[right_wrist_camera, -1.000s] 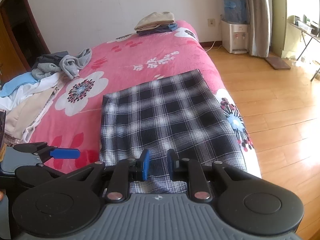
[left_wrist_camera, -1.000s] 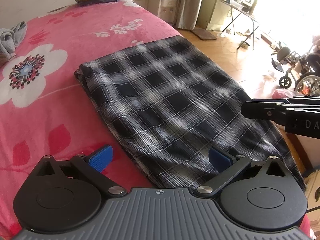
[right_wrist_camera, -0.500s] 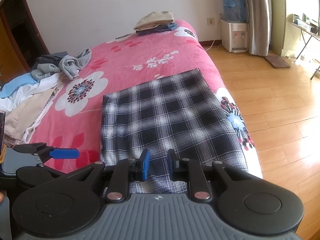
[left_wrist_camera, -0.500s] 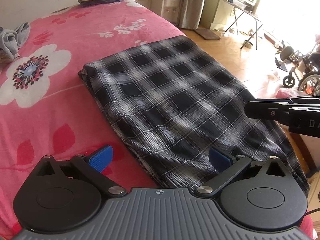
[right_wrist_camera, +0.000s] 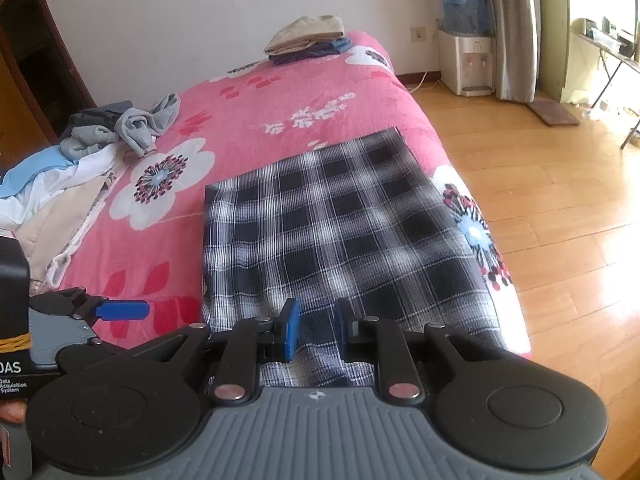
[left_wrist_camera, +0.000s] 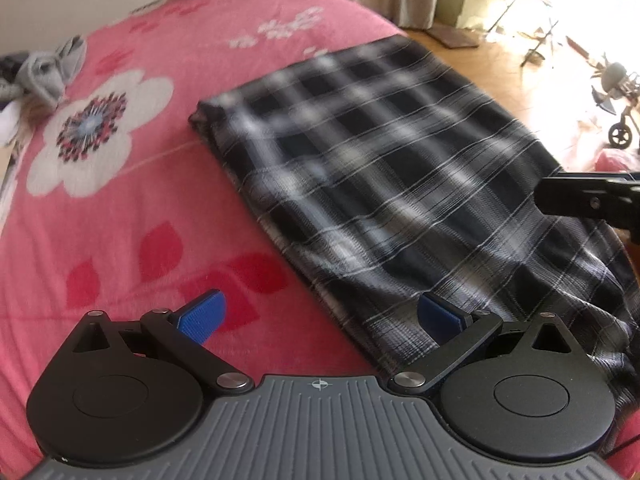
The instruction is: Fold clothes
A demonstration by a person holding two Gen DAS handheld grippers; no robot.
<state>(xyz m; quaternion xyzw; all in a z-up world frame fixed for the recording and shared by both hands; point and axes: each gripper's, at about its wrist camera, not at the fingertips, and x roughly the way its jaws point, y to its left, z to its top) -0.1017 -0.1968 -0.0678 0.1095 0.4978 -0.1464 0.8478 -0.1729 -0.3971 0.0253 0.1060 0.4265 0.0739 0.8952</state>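
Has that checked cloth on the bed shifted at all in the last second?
No. In the right wrist view the plaid cloth keeps its place beside the white flower printed on the pink bedspread.

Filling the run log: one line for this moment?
step: fold plaid garment | left hand-held gripper: open, at its near edge | right hand-held gripper: narrow gap, over near hem | bed

The plaid garment (right_wrist_camera: 336, 232) lies flat on the bed (right_wrist_camera: 256, 128), along the bed's right edge at its near end. Left of the garment, at the bed's left side, sits a heap of unfolded clothes (right_wrist_camera: 80, 160). Behind the garment, at the bed's far end by the wall, rests a folded stack (right_wrist_camera: 308, 40). Right of the bed stretches the floor (right_wrist_camera: 560, 216).
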